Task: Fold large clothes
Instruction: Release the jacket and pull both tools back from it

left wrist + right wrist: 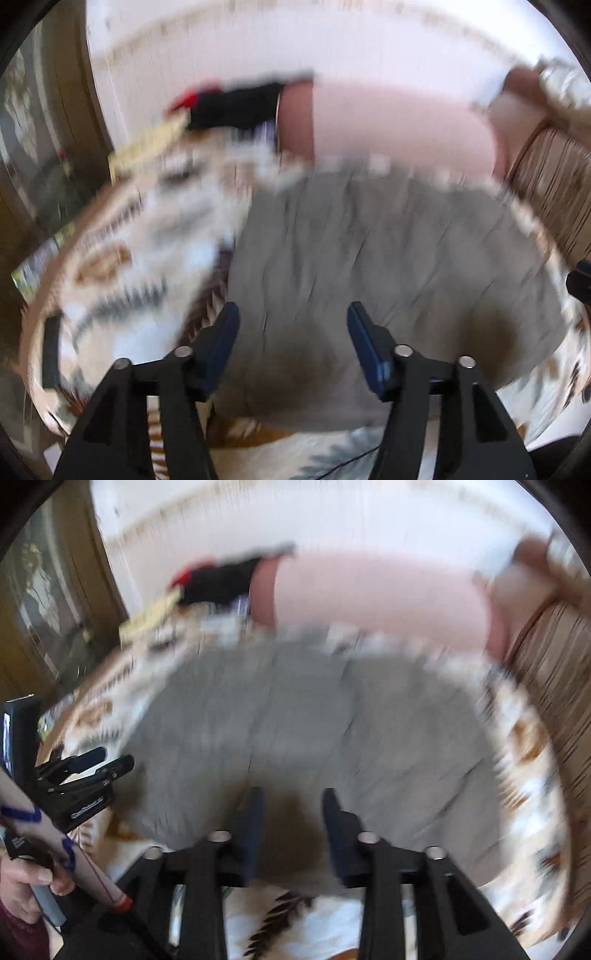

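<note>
A grey garment (369,258) lies spread flat on a patterned bedspread (129,258); both views are blurred. My left gripper (291,314) hovers open over the garment's near left part, with only cloth showing below the gap between its blue pads. In the right wrist view the same garment (295,720) fills the middle. My right gripper (293,797) stands open above its near edge with nothing between the fingers. The left gripper (107,762) also shows at the garment's left edge, held by a person's hand (22,882).
A long pink cushion (388,122) lies across the far side of the bed, with a black and red item (236,107) at its left end. A woven brown surface (554,184) rises on the right. A dark wooden cabinet (44,147) stands on the left.
</note>
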The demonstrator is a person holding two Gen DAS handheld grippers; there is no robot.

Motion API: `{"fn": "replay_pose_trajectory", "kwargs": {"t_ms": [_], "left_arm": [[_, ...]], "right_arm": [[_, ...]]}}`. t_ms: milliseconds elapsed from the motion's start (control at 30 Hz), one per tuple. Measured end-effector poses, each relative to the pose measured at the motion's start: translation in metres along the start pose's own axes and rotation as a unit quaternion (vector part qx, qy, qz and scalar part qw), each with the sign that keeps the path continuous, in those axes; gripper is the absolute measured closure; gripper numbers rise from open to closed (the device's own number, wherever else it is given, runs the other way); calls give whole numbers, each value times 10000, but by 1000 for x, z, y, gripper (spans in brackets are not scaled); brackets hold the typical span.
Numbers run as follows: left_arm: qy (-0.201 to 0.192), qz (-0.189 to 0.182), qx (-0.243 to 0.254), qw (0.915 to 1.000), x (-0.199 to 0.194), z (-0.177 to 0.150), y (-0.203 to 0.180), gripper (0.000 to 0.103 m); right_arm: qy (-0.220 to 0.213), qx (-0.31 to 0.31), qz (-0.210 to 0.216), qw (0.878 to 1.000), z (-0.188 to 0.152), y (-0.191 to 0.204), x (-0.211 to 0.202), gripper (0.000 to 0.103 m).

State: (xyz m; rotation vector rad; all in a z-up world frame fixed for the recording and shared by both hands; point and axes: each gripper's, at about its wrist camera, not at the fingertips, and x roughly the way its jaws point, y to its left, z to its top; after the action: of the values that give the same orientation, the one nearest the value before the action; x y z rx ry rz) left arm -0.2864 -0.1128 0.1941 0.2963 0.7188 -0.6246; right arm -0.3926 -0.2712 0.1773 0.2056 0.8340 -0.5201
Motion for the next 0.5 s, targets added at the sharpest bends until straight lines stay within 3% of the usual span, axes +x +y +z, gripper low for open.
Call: {"fn": "replay_pose_trajectory", "kwargs": {"t_ms": [33,100,167,300,400,433,500], "left_arm": [[-212,-126,54,9997,-16,10,-9,35],[-521,-264,153,9982,-40,22,-24,29],[-745,-447,386,9955,-62,28,-48,21],[-659,-735,854,9914,-65,23,-97,19],[-332,-822,1132,9896,-45,7,-126,19],[-190,-871,1191,9889,-35,-1,-133,19],[57,-798,1344,9877,-16,-20,-145,19]], "right_arm": [[-288,-25,-104,9995,8,-5,-24,43],[-670,2,-226,9975,16,-15,-60,40],[-791,35,-330,9963,18,-27,-77,34],[-874,285,-806,9925,13,-62,-90,25],[-561,736,-1167,9888,-5,-108,-70,25],[-376,829,-1224,9883,-12,-119,-61,32],[-38,925,-1318,9869,-27,-131,-39,64]]}}
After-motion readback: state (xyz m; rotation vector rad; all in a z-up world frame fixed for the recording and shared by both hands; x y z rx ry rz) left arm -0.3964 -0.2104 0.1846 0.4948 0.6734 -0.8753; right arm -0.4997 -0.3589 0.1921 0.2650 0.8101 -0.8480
